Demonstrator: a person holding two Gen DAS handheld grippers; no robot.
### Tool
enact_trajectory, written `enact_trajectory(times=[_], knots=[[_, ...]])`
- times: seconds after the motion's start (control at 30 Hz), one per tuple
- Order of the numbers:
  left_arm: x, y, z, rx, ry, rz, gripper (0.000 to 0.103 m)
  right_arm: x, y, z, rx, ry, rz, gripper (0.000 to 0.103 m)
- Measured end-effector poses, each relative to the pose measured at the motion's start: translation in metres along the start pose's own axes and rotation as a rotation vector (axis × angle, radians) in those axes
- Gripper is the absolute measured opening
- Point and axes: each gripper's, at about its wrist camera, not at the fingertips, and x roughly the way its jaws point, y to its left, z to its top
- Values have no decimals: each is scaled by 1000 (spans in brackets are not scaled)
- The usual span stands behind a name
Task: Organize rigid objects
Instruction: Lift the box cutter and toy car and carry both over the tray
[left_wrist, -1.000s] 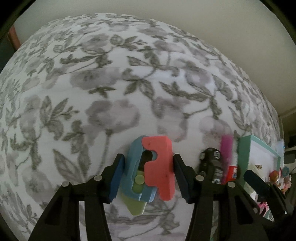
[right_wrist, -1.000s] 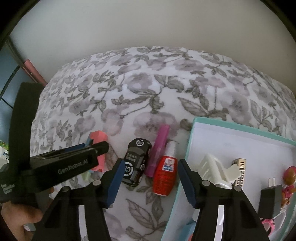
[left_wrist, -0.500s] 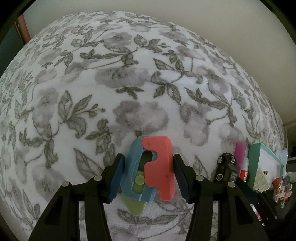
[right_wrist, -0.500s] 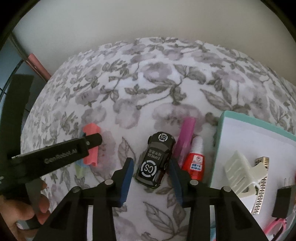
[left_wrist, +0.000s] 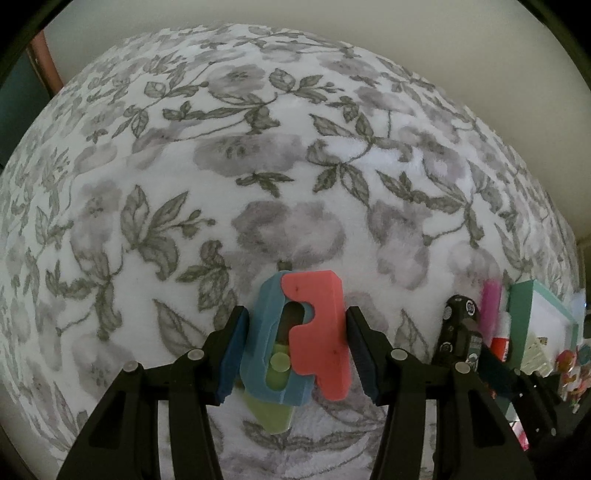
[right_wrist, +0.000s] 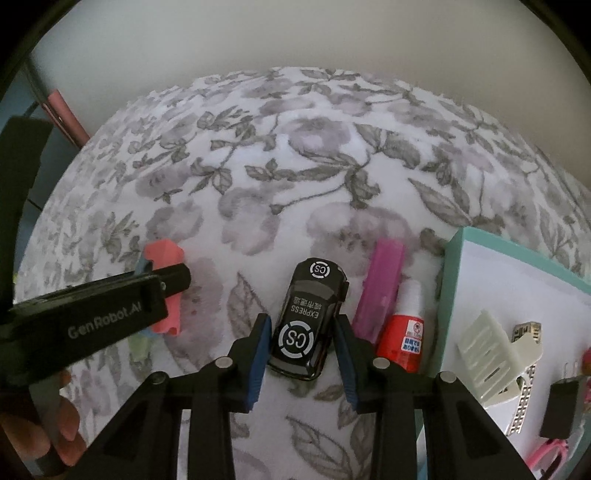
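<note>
Right wrist view: the right gripper (right_wrist: 301, 360) has its jaws clamped on the sides of a black toy car (right_wrist: 308, 319) that lies on the floral blanket (right_wrist: 295, 177). Just right of the car lie a pink tube (right_wrist: 382, 291) and a red glue bottle (right_wrist: 404, 334), touching each other beside a teal-rimmed box (right_wrist: 448, 266). The box is cut off at the frame edge; inside it show a cream hair claw (right_wrist: 491, 358), a black plug (right_wrist: 561, 410) and small pink pieces too cropped to name.

In the left wrist view, the left gripper (left_wrist: 295, 350) has its jaws closed on a stack of coloured plastic pieces (left_wrist: 299, 339), red over blue over pale green; the green one is mostly hidden beneath. The car's lower half is hidden there behind the right gripper's dark arm.

The fuzzy white blanket with grey flowers fills both views under a plain cream wall (right_wrist: 295, 40). Fingers (right_wrist: 55, 435) show at the lower left.
</note>
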Motion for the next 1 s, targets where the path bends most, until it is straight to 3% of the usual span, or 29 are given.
enact_trajectory(times=[0.23, 0.4, 0.7, 1.0], knots=[[1, -6, 0, 15, 0, 19, 56, 2, 3, 0, -15, -7, -27, 38], [1, -8, 0, 18, 1, 24, 56, -1, 5, -2, -30, 17, 51, 37], [4, -17, -3, 55, 0, 55, 56, 3, 16, -4, -64, 5, -14, 40], [2, -21, -6, 50, -12, 47, 55, 0, 16, -7, -70, -10, -19, 36]])
